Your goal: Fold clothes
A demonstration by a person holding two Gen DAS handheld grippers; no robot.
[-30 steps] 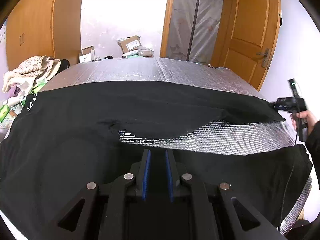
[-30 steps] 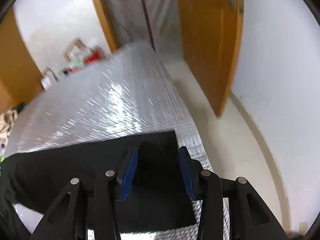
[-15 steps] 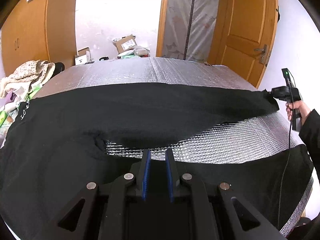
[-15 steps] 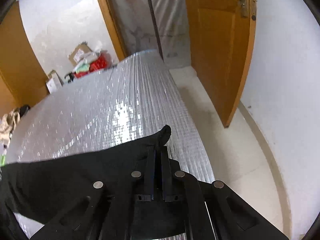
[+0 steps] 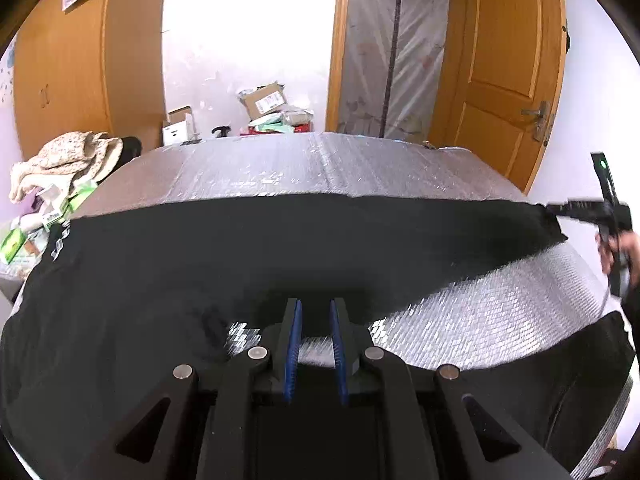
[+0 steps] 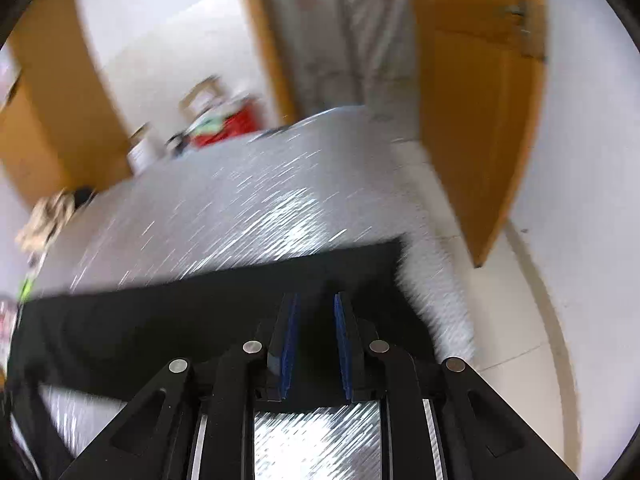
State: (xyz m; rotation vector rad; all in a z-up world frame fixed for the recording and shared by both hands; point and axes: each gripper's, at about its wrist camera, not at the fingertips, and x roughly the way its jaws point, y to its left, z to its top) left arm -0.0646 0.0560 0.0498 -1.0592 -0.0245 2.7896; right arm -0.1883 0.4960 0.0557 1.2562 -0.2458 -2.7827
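A pair of black trousers [image 5: 280,248] lies spread across a table covered in silver quilted foil [image 5: 320,168], its long axis running left to right across the left wrist camera's view. The waist end, marked by white lettering [image 5: 58,242], points left toward a heap of pale clothes [image 5: 64,160]; the legs point right. One leg stretches along the far side of the table to its right edge, the other runs along the near edge, and a wedge of bare foil shows between them.

The left gripper [image 5: 314,336] hangs over the inner edge of the far leg, its blue pads [image 5: 295,344] parted by a narrow gap with nothing clamped between them. The right gripper [image 6: 316,340], seen through heavy motion blur, sits above the far leg's hem end near the table's right edge, its pads likewise apart and gripping no cloth. Behind the table stand cardboard boxes [image 5: 264,100] and a wooden door [image 5: 508,80].
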